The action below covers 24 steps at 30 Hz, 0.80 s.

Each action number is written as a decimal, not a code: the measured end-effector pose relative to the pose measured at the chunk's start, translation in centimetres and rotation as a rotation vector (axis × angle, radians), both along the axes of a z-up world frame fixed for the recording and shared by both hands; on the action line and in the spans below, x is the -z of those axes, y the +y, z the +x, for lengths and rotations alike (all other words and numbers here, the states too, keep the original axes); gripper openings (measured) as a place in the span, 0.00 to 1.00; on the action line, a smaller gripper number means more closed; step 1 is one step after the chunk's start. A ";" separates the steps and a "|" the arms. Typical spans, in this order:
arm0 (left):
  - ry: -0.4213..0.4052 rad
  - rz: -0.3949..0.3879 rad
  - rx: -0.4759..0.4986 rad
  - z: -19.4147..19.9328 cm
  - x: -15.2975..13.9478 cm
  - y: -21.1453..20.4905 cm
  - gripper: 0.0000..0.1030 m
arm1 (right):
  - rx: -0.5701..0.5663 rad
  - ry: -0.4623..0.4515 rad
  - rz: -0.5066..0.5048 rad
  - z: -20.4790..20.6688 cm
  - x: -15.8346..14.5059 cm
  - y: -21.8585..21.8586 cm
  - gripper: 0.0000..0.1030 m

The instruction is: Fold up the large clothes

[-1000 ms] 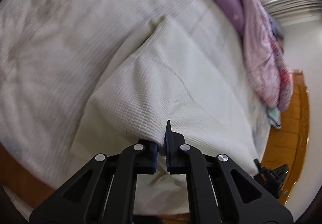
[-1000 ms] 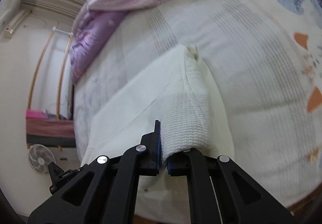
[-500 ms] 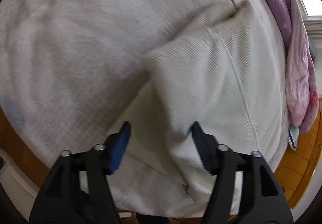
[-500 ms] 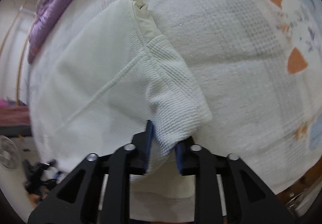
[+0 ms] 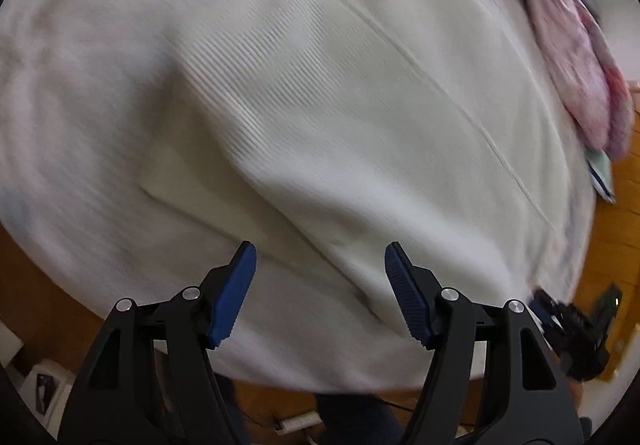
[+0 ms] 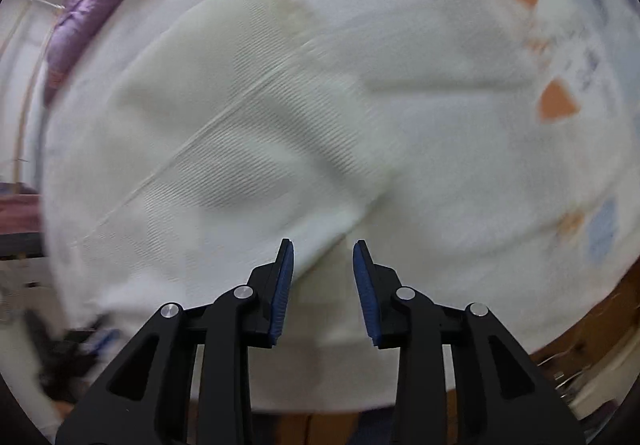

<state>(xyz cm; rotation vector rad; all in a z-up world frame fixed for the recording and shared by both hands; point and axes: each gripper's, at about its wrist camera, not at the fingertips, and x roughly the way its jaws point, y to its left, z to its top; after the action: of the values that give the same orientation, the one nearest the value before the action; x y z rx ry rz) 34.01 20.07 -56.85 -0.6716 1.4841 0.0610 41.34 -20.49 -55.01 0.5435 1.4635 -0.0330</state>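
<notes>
A large white waffle-knit garment [image 5: 360,117] lies folded over on the bed, a straight seam running across it. In the left wrist view my left gripper [image 5: 320,265] stands open above its near edge, nothing between the blue pads. The same garment [image 6: 240,133] fills the right wrist view, its folded corner ending just ahead of my right gripper [image 6: 323,257]. That gripper's jaws are opening and the pads are clear of the cloth. Both views are motion-blurred.
The bed sheet [image 6: 500,149] is white with orange and blue patches. A purple and pink quilt [image 5: 572,57] is bunched along the far side. Wooden floor [image 5: 612,237] shows past the bed's edge, and the other gripper [image 5: 576,329] sits at the right.
Both grippers let go of the garment's corners and opened. The lifted cloth dropped flat onto the bed, and both grippers tipped downward and sank closer to it.
</notes>
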 end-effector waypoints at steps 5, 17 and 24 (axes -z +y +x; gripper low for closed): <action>0.024 -0.093 0.017 -0.7 2.4 -4.6 0.66 | 0.088 0.055 0.265 -1.7 2.2 2.9 0.47; 0.054 -0.043 0.142 0.6 -0.1 -6.2 0.12 | -0.174 0.070 0.249 -1.0 0.9 9.2 0.10; 0.160 0.040 0.160 0.9 4.2 -7.3 0.48 | -0.203 0.152 0.093 -1.4 5.0 8.0 0.23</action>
<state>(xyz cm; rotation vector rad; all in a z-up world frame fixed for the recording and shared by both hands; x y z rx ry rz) 34.95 12.77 -61.04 -0.5234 1.6817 0.0217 39.90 -12.48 -59.97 0.4732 1.6688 0.1581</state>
